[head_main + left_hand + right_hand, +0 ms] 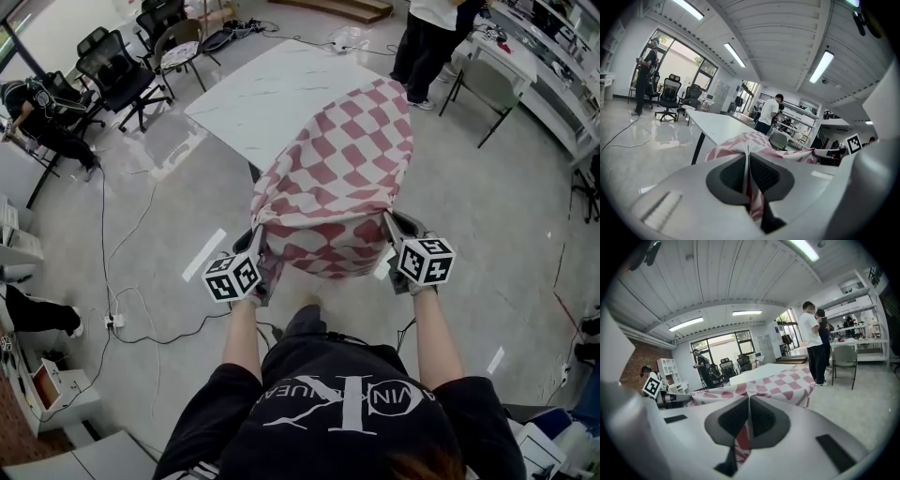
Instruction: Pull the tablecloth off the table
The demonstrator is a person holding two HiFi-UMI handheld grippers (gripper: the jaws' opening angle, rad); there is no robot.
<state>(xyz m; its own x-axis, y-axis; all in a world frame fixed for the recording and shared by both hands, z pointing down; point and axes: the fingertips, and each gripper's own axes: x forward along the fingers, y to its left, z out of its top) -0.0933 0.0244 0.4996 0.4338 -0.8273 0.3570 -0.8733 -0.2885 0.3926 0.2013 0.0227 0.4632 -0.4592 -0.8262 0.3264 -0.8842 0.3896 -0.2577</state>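
Note:
A red-and-white checked tablecloth [336, 178] hangs off the near corner of a white marble-look table [272, 94], stretched toward me in a sagging fold. My left gripper [259, 251] is shut on the cloth's near left edge, and the cloth [748, 145] is pinched between its jaws [748, 176]. My right gripper [390, 234] is shut on the near right edge, with the cloth [787, 380] caught between its pads. Most of the tabletop lies bare; only its near corner is still covered.
Office chairs [117, 70] stand at the far left, with a seated person [33, 112] beside them. A person [427, 42] stands at the far right by a workbench [548, 66]. Cables [141, 309] trail across the grey floor at left.

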